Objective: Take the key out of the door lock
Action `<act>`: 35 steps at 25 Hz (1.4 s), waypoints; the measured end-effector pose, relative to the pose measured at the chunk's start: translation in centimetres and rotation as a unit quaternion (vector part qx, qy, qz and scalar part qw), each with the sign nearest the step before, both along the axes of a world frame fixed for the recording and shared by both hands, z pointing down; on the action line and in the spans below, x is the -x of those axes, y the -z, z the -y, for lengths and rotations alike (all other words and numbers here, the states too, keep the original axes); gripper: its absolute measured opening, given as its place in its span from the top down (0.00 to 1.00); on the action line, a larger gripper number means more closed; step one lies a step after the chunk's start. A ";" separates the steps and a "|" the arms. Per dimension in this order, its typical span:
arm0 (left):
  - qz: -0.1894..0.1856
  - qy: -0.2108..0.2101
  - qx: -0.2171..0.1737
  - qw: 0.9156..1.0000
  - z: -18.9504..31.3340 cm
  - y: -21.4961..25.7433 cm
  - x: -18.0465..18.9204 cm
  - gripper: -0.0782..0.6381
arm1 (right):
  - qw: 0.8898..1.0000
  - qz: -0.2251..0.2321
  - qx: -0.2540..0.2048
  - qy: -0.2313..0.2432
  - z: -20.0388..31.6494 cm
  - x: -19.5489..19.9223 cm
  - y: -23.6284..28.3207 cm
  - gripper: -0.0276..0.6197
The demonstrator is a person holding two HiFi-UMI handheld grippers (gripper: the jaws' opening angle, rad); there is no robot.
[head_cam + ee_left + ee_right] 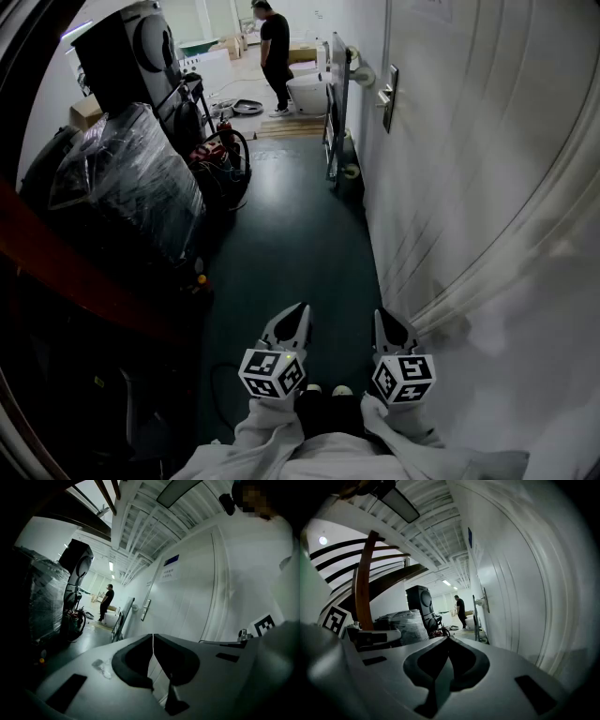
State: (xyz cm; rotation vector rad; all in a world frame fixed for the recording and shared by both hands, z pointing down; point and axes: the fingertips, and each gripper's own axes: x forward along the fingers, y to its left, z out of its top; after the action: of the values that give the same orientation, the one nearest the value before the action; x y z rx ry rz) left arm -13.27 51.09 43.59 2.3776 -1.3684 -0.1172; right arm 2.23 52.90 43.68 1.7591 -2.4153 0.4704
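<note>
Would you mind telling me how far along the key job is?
Nothing looks done. Both the left gripper and right gripper are shut and empty, well short of the door handle ahead; no key is discernible. Reaching the lock, gripping and pulling the key remain.

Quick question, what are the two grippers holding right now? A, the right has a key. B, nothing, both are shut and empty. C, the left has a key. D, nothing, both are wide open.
B: the left gripper and right gripper each show jaw tips together with nothing between them.
</note>
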 end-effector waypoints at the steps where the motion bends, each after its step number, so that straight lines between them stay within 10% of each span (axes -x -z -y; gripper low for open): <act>1: 0.000 0.000 0.000 1.000 0.0 0.0 0.0 0.87 | 1.000 0.000 0.000 0.000 0.0 0.1 0.0 0.88; 35: -0.012 0.016 0.012 1.000 5.7 -2.3 -5.1 0.87 | 0.999 -0.002 0.019 0.042 5.8 -3.4 -2.2 0.88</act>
State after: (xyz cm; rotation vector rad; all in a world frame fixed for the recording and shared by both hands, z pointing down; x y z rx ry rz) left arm -8.15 45.35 45.89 2.3284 -1.3893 -0.1377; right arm 5.65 47.06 45.89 1.6361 -2.4495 0.4989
